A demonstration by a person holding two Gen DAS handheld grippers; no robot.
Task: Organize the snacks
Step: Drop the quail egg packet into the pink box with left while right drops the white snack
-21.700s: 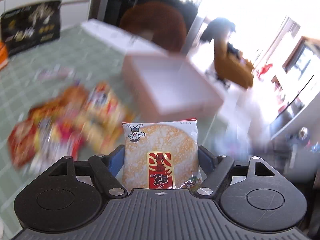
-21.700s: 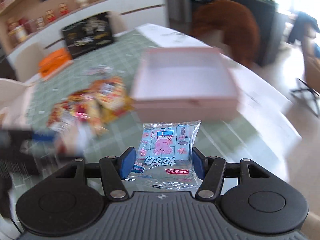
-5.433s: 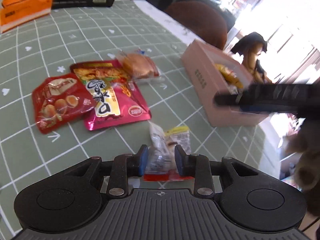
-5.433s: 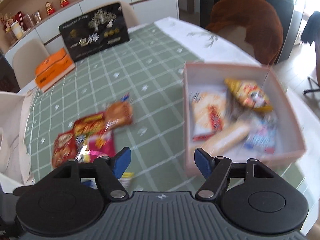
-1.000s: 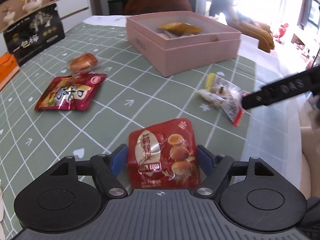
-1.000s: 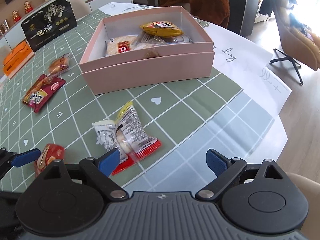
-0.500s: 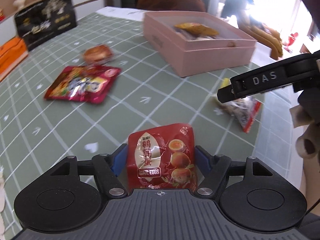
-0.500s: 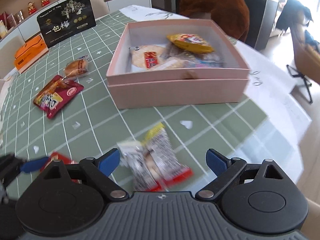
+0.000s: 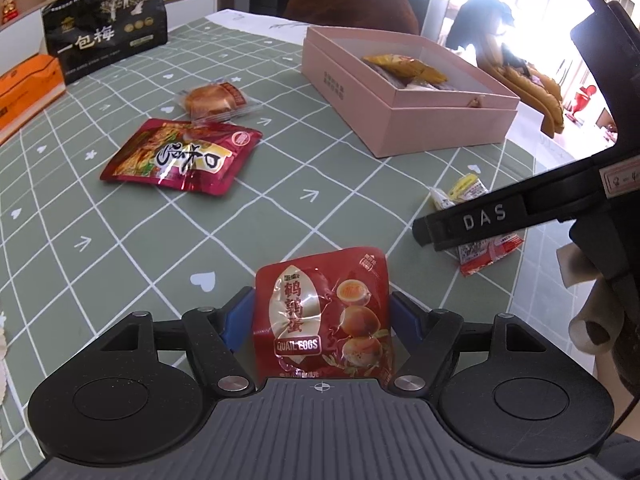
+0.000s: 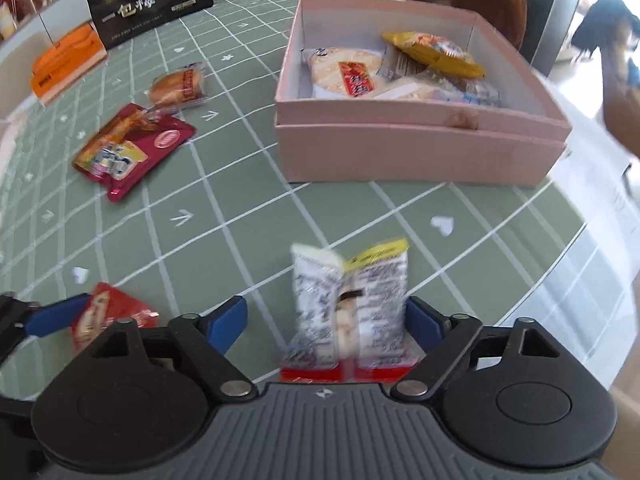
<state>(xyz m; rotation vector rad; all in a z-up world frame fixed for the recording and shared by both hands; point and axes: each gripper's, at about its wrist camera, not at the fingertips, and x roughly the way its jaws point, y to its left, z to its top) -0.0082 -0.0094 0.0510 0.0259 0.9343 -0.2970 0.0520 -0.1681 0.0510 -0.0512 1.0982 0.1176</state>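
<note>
My left gripper (image 9: 322, 316) is shut on a red quail-egg packet (image 9: 322, 312) and holds it over the green checked tablecloth. My right gripper (image 10: 326, 322) is open, its jaws around a white and yellow snack packet (image 10: 350, 304) that lies on the cloth; the packet is nearer the right finger. That packet also shows in the left wrist view (image 9: 464, 196), partly behind the right gripper's finger (image 9: 480, 220). The pink box (image 10: 416, 152) holds several snacks. A red spicy-strip packet (image 9: 180, 156) and a wrapped bun (image 9: 214, 98) lie on the cloth to the left.
A black tea bag (image 9: 106, 26) and an orange box (image 9: 28, 90) stand at the far side of the table. The table edge runs close on the right (image 10: 580, 248). A brown chair (image 9: 352, 0) stands behind the pink box.
My right gripper has come down and forward so the white and yellow packet now sits between its open jaws. My left gripper still holds the quail-egg packet.
</note>
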